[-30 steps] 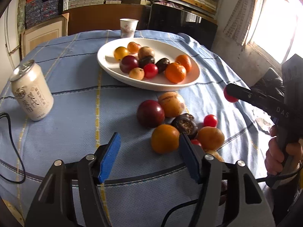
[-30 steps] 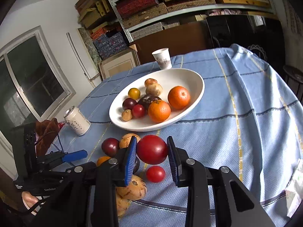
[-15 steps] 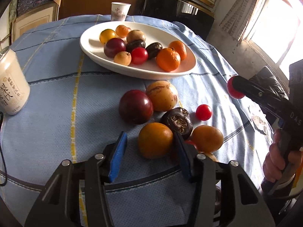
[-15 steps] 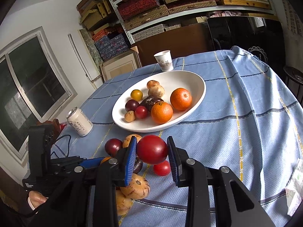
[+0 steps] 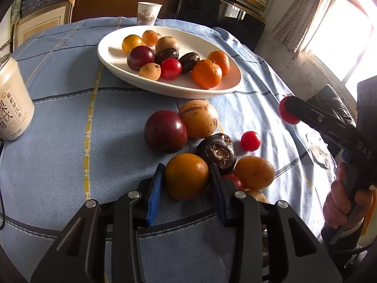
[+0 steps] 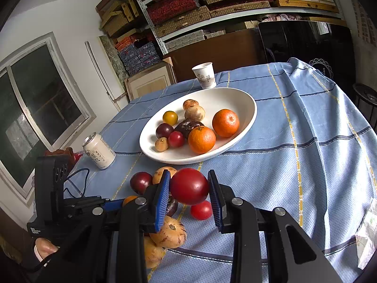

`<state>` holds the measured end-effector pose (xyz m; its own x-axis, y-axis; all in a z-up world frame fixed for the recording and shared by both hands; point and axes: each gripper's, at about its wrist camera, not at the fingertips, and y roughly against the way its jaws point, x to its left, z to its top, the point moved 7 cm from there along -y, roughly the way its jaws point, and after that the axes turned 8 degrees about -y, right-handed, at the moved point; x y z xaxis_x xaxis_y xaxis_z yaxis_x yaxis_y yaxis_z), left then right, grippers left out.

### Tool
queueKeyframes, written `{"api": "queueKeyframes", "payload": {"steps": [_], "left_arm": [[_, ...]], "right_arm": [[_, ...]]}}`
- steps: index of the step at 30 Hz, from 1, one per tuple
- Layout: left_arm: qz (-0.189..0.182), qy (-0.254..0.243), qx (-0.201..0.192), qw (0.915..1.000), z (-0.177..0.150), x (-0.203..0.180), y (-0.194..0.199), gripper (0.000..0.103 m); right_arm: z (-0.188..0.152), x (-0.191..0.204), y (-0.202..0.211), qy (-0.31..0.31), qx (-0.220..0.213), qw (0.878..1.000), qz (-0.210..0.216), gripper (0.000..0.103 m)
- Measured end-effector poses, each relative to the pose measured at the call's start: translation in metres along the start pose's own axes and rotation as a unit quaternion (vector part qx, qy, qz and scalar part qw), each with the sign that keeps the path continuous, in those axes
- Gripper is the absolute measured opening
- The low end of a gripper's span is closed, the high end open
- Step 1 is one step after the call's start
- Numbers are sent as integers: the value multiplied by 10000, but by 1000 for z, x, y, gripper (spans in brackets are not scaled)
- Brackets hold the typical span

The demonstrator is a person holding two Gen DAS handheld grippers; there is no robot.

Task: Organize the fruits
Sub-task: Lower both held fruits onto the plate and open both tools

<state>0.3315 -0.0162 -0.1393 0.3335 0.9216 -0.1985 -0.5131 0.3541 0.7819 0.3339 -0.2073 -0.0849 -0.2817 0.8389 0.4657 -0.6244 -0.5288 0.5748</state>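
Observation:
A white oval plate [image 5: 226, 87] at the far middle of the blue cloth holds several fruits, among them two oranges. Loose fruit lies nearer: a dark red plum [image 5: 165, 131], a tan speckled fruit [image 5: 198, 118], a wrinkled dark fruit [image 5: 216, 151], a small red tomato [image 5: 250, 140]. My left gripper [image 5: 186, 165] is closing; its blue pads touch both sides of an orange-yellow fruit [image 5: 186, 179] that rests on the cloth. My right gripper [image 6: 188, 173] is shut on a red fruit [image 6: 189, 186], held above the loose pile.
A white drink can [image 5: 11, 99] stands at the left and a paper cup [image 5: 149, 14] behind the plate. A black cable [image 6: 75, 176] runs near the can. A crumpled wrapper [image 6: 367, 235] lies at the right table edge. Shelves stand beyond the table.
My left gripper has moved forward and down onto the orange-yellow fruit, and its jaws have narrowed from wide apart to touching it. The right gripper has stayed still with the red fruit.

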Motion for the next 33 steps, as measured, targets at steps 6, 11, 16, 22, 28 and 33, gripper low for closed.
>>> {"api": "queueKeyframes", "payload": {"steps": [6,11,16,22,28,33], "left_arm": [[304,-61,-315,9990,4,4,20,37],[695,-264,-977,9924,17,3,56,37],[870,-684,-1283,9855,46,0,78,37],[722,-569,-1065,9901,112,27,46,37],[833,-298,-731,9934,142,57,-2,37],[1167,-268,-895,9888,143,59,1,94]], "right_arm": [[-3,4,-4,108,23,9999,-17,33],[-6,20,-1,503,-188,9985,72,33],[4,30,-11,421,-136,9985,332,33],[33,27,-59,210,21,9997,151,33],[46,37,-89,350,78,9992,195,33],[51,42,-77,464,-166,9986,187,54]]}}
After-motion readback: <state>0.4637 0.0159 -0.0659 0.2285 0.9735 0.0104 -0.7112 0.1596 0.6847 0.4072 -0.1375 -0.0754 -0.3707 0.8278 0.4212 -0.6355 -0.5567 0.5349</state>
